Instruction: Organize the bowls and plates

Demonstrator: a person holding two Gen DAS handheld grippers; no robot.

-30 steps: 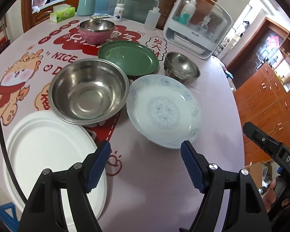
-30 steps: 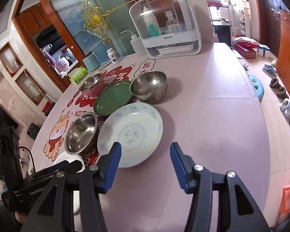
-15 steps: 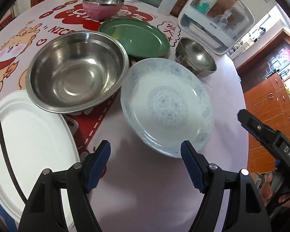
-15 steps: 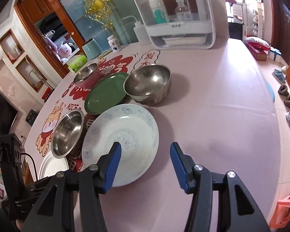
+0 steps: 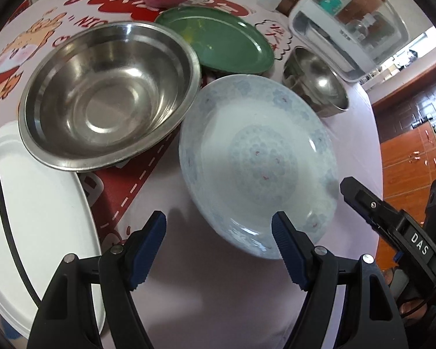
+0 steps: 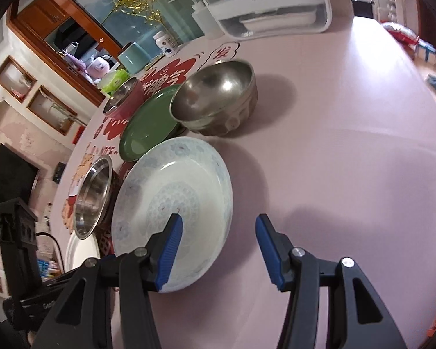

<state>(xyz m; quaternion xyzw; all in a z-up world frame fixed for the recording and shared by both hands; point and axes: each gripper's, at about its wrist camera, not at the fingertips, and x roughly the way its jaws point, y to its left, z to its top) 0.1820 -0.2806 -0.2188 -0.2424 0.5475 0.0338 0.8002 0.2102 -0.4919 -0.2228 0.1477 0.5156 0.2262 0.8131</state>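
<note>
On the table [image 5: 232, 305], from the left: white plate [image 5: 37, 218], steel bowl [image 5: 107, 93], then the patterned plate [image 5: 255, 157] (green plate [image 5: 218, 40] behind). Left gripper [image 5: 218, 238] and right gripper [image 6: 218, 244] hover released, grasping nothing, at its near rim.

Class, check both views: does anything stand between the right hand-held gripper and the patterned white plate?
Nothing visible does. The right hand-held gripper is open at the patterned white plate, at its near rim.
</note>
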